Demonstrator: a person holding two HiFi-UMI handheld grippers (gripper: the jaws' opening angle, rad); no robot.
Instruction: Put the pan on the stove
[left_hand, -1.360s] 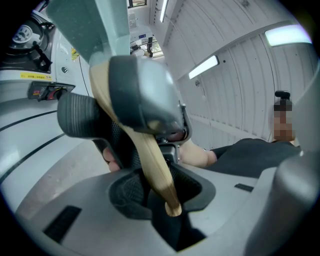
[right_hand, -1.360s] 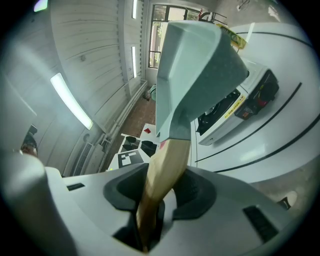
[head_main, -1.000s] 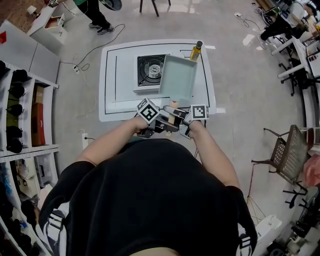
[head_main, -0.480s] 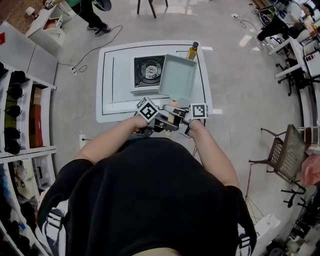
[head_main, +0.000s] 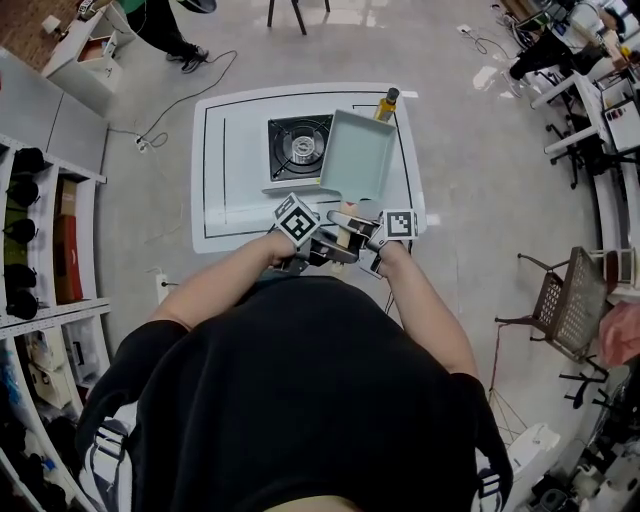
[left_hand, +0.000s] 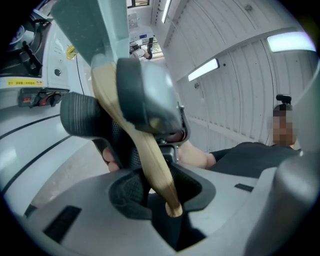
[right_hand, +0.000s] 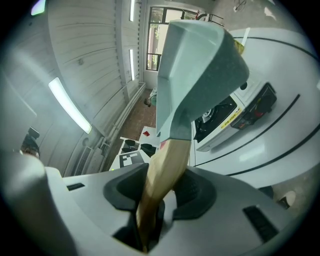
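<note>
You held the left gripper (left_hand: 157, 192) and right gripper (right_hand: 161, 200) clamped on the wooden handle (head_main: 345, 238). The pale green pan (head_main: 357, 155) hung just right of the stove (head_main: 297, 146), overlapping its right edge.

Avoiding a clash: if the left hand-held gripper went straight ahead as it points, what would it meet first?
The pan's wooden handle, clamped in its jaws; just beyond it, likely the right hand-held gripper.

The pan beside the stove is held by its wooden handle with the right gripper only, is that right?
No, both hold the pan beside the stove: the left gripper view shows the left gripper shut on the wooden handle too, like the right gripper.
</note>
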